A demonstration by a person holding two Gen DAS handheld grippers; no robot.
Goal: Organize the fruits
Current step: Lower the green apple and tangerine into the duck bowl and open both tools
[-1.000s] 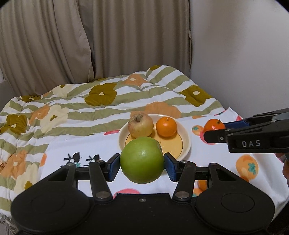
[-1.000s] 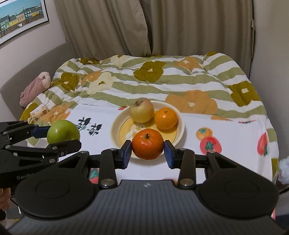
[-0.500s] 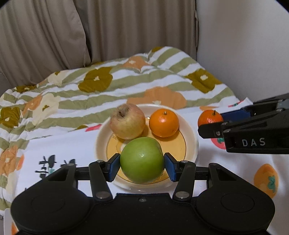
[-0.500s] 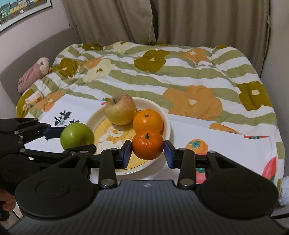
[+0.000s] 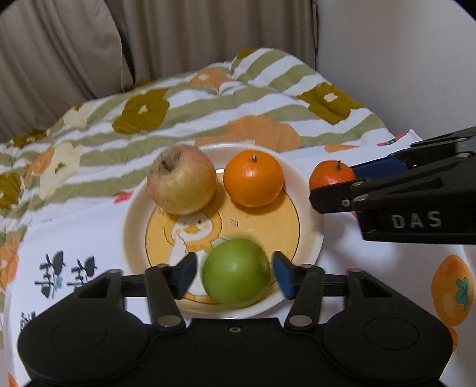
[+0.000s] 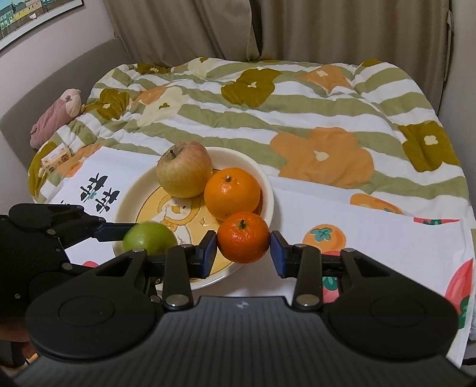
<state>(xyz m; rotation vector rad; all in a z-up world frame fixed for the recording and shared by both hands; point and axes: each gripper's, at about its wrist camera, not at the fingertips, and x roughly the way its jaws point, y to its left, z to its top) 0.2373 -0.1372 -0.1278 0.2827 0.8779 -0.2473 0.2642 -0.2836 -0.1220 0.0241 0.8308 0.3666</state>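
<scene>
Bed surface: a white fruit-print cloth (image 5: 372, 268) lies over a green-striped floral quilt (image 6: 297, 113), with beige curtains (image 5: 208, 38) behind. Landmark for all positions: the cream plate (image 5: 309, 214) with a cartoon duck printed in its well, sitting on the cloth.

Nearest: left gripper (image 5: 235, 272) at the plate's near rim. Its jaws are opening; gaps show between both blue pads and the green apple (image 5: 236, 272), which sits between them on the near part of the plate. The apple is motion-blurred, so whether it has fully settled on the plate is uncertain, though it looks to rest there.

Right gripper (image 6: 243, 241) at the plate's right edge. Jaws clamped on a small mandarin (image 6: 243, 241), stem up, both pads pressed to its sides. The fruit hangs at the rim; contact with the plate cannot be judged.

Farther in on the plate: a larger orange (image 5: 253, 178) at the back right of the well and a yellow-red apple (image 5: 182, 179) at the back left, the two just beside each other, apparently touching in the right wrist view.

Beyond the plate: quilt folds rising toward the curtains. Far left of the plate, by a grey headboard (image 6: 26, 98), a pink soft toy (image 6: 56, 116) and a small printed box (image 6: 56, 156) lie on the quilt. On the wall above, the corner of a framed picture (image 6: 32, 15).
</scene>
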